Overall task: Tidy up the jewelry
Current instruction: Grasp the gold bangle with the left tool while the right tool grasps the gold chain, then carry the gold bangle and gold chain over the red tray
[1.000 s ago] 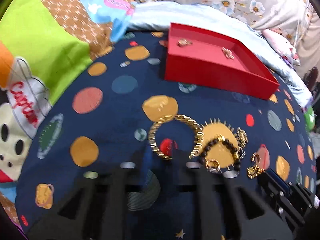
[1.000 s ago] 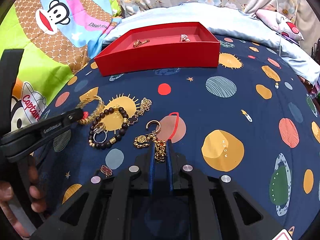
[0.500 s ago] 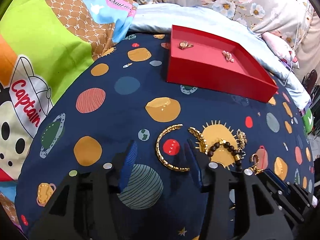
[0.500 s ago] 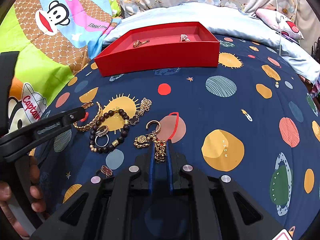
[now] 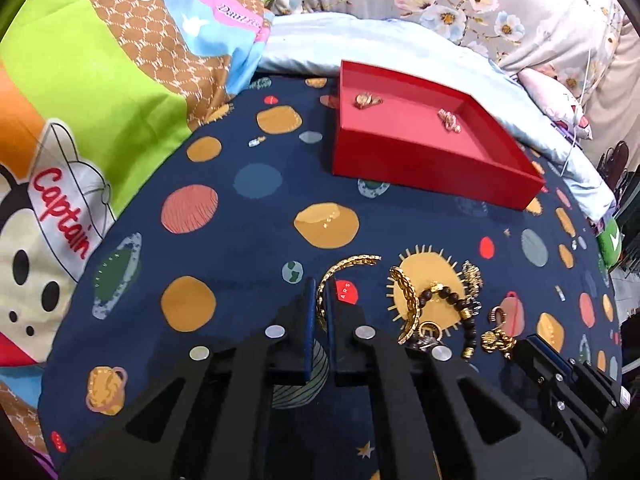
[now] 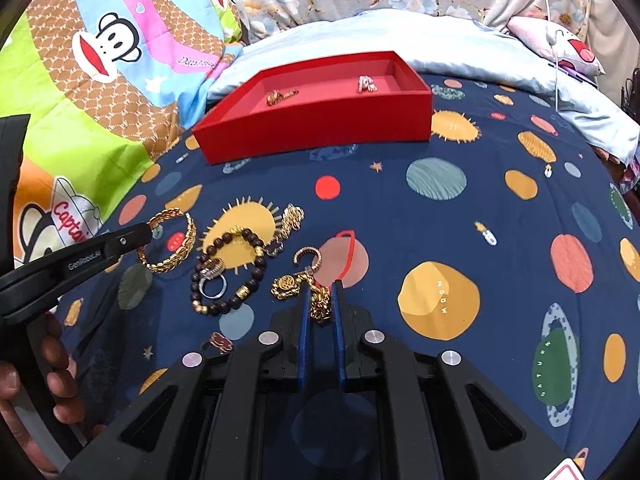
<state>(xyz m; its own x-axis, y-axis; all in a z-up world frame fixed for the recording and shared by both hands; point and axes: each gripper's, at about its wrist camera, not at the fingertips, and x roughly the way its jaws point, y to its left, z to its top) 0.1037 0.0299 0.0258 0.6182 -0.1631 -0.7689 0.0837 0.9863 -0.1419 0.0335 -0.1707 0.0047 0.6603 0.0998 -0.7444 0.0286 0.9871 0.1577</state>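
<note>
My left gripper (image 5: 319, 288) is shut on the left side of a gold open bangle (image 5: 352, 263), which lies on the navy planet-print bedsheet; it also shows in the right wrist view (image 6: 176, 246). My right gripper (image 6: 320, 290) is shut on a gold chain with a charm (image 6: 320, 304). A dark bead bracelet (image 6: 230, 272), a silver ring (image 6: 212, 289), a gold hoop earring (image 6: 308, 256) and a gold chain piece (image 6: 292, 218) lie between them. The red tray (image 6: 320, 128) at the back holds two small gold pieces (image 6: 280, 96).
A small red clover piece (image 6: 221, 342) lies near my right gripper's left side. Cartoon-print quilts (image 5: 100, 80) rise on the left and a pale blue blanket (image 6: 460, 40) lies behind the tray. The sheet's right side (image 6: 520, 220) carries only printed planets.
My left gripper was open around the gold bangle half a second ago; its jaws have since closed on the bangle's left side. My right gripper stays shut on the gold chain.
</note>
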